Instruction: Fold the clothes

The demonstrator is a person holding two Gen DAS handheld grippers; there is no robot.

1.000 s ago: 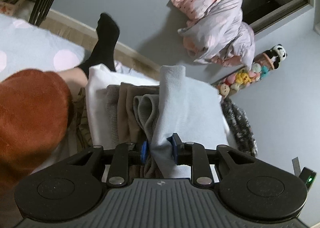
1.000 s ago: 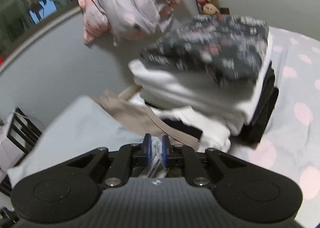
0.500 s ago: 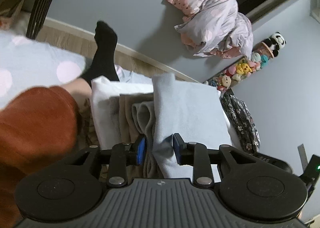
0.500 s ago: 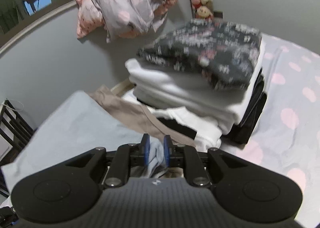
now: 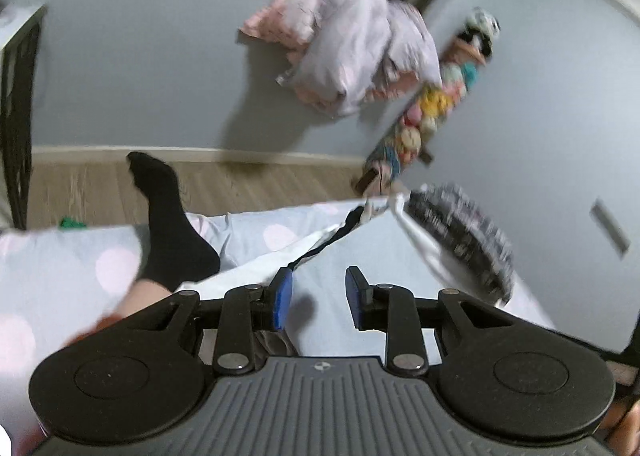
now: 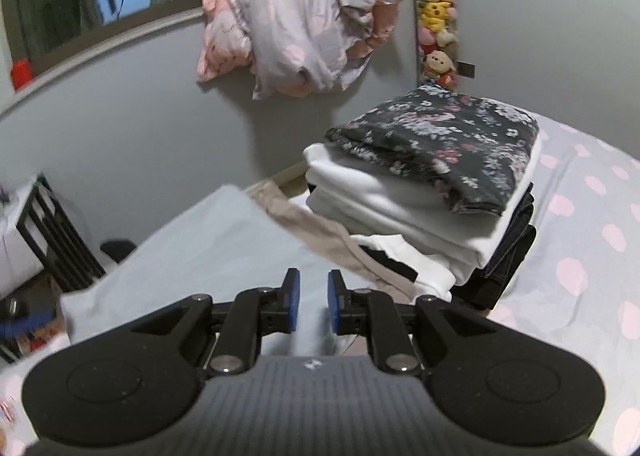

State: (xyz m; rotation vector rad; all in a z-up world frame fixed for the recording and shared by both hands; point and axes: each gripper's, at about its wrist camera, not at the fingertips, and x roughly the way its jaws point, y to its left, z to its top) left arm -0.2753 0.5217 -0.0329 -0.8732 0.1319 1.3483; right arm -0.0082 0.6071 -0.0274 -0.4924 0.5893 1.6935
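A folded light blue garment point(image 6: 208, 240) lies flat on top of a pile of folded clothes; it also shows in the left wrist view point(image 5: 360, 244). My left gripper point(image 5: 318, 298) is open just above it, holding nothing. My right gripper point(image 6: 310, 300) is open over the same garment, its blue pads apart and empty. A beige garment point(image 6: 320, 232) and a white one with a black band point(image 6: 400, 256) stick out from under the blue one.
A stack of folded clothes topped by a dark floral piece point(image 6: 448, 144) stands to the right on the polka-dot bed sheet point(image 6: 580, 240). A leg in a black sock point(image 5: 168, 224) is at the left. A crumpled duvet point(image 6: 296, 20) hangs on the grey wall.
Both grippers have opened and let go of the light blue garment, which now lies flat on the pile. The left gripper has lifted and tilted up toward the wall.
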